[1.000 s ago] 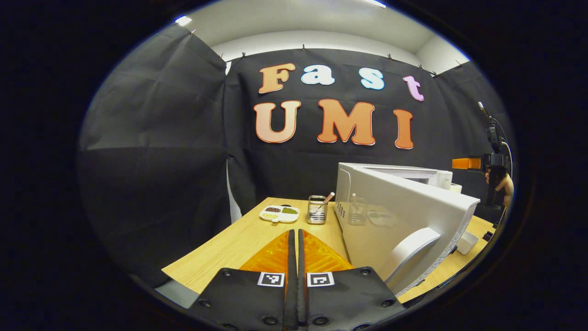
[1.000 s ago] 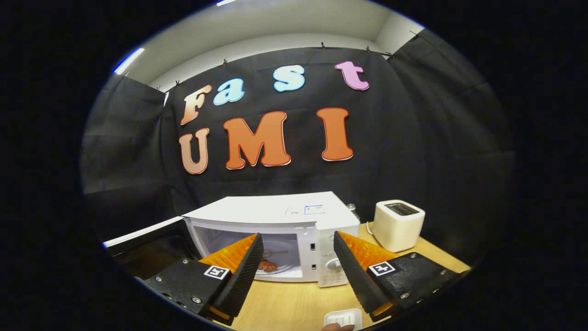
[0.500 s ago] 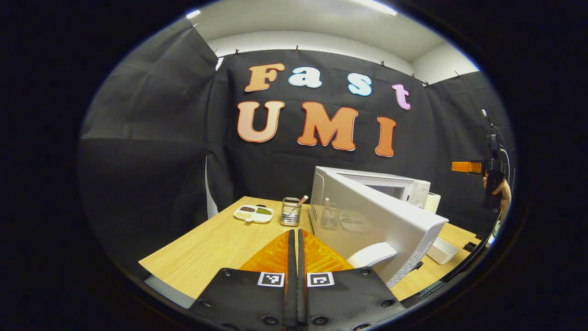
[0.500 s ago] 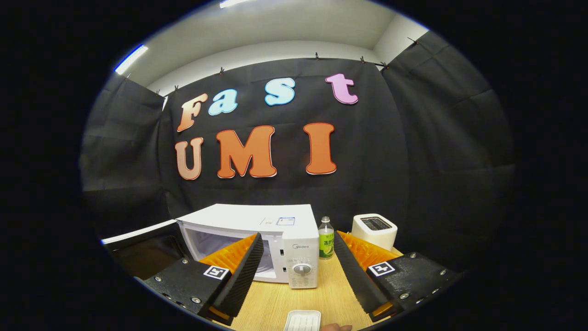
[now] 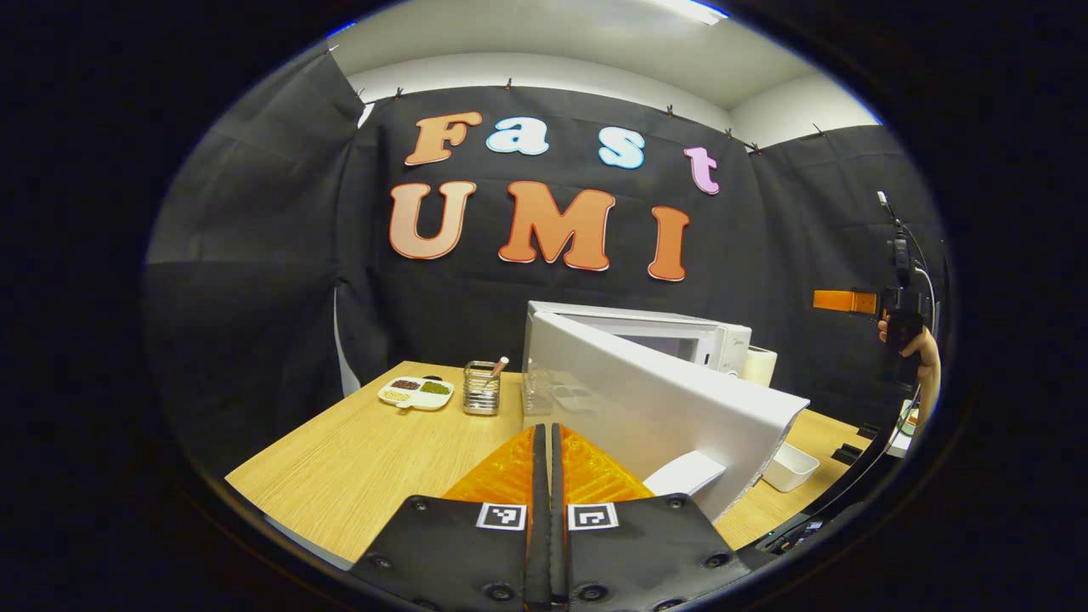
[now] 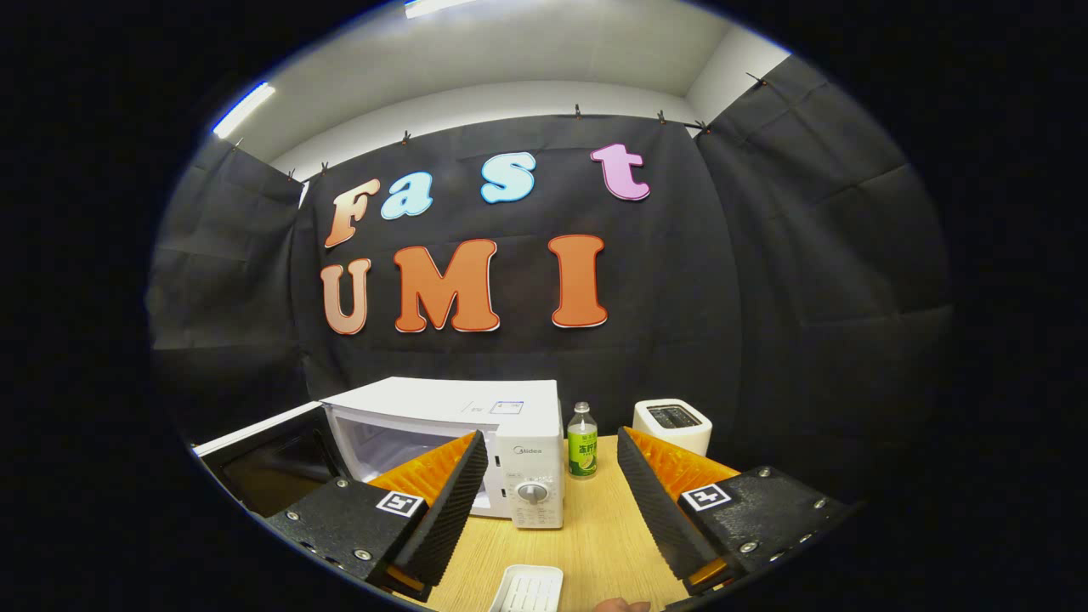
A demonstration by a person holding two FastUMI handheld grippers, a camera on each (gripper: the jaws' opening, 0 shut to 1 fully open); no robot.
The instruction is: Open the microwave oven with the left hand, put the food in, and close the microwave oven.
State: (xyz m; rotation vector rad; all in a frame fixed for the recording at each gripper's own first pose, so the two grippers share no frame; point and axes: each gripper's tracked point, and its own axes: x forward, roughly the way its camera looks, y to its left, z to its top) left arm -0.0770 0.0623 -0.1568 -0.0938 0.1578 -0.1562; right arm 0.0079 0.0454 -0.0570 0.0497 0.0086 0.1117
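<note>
The white microwave [image 6: 442, 416] stands on the wooden table with its door [image 6: 255, 455] swung wide open to the left. My right gripper [image 6: 552, 442] hangs open in front of it, well back from the cavity. Its left finger [image 6: 450, 484] hides part of the inside. In the left gripper view I face the door's white outer side [image 5: 671, 404], with its handle [image 5: 684, 472] just right of my fingers. My left gripper [image 5: 544, 438] is shut with nothing in it, close to the door's lower edge. The right gripper [image 5: 837, 300] shows far right, held by a hand [image 5: 918, 348].
A green bottle [image 6: 582, 450] and a white toaster [image 6: 671, 422] stand right of the microwave. A small white tray [image 6: 527, 588] lies at the near table edge. A metal utensil holder [image 5: 482, 387] and a divided dish [image 5: 416, 393] sit at the table's far left.
Both grippers have drawn back from the microwave, which now looks smaller in both views. The right gripper stays open and the left stays shut. The door remains open.
</note>
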